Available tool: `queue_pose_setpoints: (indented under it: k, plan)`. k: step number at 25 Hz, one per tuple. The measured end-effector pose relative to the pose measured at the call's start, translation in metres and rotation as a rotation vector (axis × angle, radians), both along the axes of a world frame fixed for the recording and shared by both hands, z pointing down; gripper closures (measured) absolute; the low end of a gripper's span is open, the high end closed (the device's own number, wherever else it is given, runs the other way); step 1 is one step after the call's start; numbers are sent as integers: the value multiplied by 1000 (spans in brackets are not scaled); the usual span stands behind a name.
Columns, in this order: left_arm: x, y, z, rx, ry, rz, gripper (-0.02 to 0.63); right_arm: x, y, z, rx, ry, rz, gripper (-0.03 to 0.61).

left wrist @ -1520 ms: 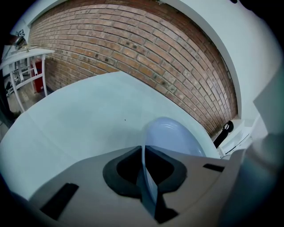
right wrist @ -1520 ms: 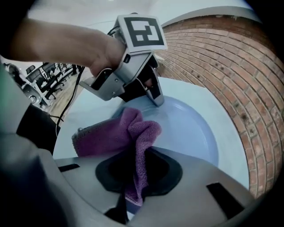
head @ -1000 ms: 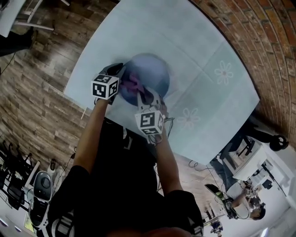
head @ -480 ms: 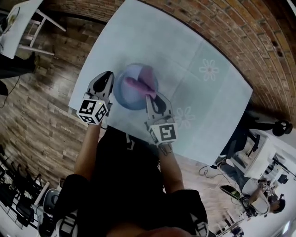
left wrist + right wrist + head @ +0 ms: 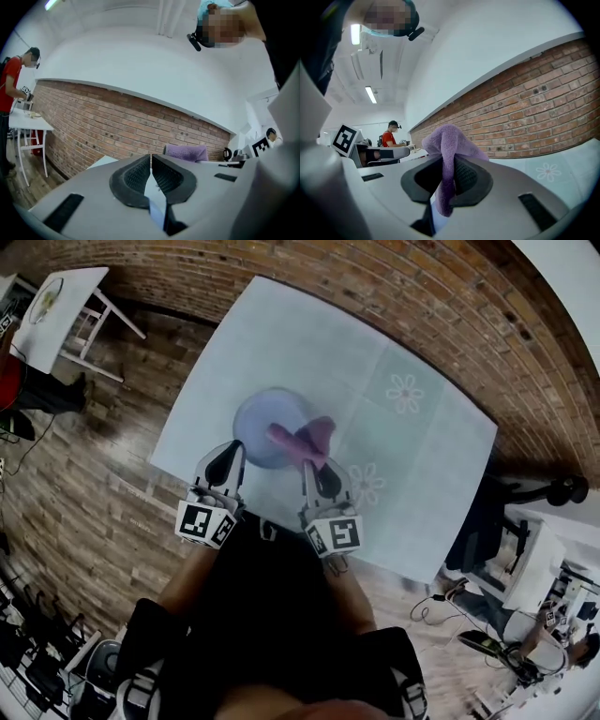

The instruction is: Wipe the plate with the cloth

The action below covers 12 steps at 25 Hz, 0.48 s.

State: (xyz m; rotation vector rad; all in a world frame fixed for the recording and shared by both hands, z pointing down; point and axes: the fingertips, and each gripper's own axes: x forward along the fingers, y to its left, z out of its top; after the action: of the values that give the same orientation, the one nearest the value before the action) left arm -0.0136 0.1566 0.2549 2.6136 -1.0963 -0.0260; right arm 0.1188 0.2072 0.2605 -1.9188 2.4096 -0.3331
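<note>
A blue-grey plate (image 5: 258, 423) lies on the pale blue tablecloth (image 5: 281, 334) near its front edge. Both grippers are held high above it, close to my chest, pointing level. My right gripper (image 5: 314, 470) is shut on a purple cloth (image 5: 307, 439), which bunches out past its tips and hangs down between the pads (image 5: 465, 176). The cloth (image 5: 449, 143) fills the middle of the right gripper view. My left gripper (image 5: 230, 454) is shut with nothing in it; its pads (image 5: 139, 174) meet in the left gripper view, where the cloth (image 5: 186, 152) shows to the right.
A brick wall (image 5: 117, 126) runs behind the table. A small white side table (image 5: 66, 296) stands on the wooden floor at the far left, and a person in red (image 5: 11, 84) stands by it. Flower prints (image 5: 405, 390) mark the tablecloth's right half.
Both grippers have risen off the plate and drawn back toward my body. The cloth has lifted away from the plate in the right gripper, and the left gripper has left the plate's rim.
</note>
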Motion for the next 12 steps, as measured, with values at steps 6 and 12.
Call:
queue_pose_setpoints:
  k: [6, 12]
  plan:
    - [7, 37, -8, 22, -7, 16, 571, -7, 32, -9, 11, 24, -27, 520]
    - [16, 56, -8, 44, -50, 26, 571, -7, 48, -3, 6, 22, -60, 520]
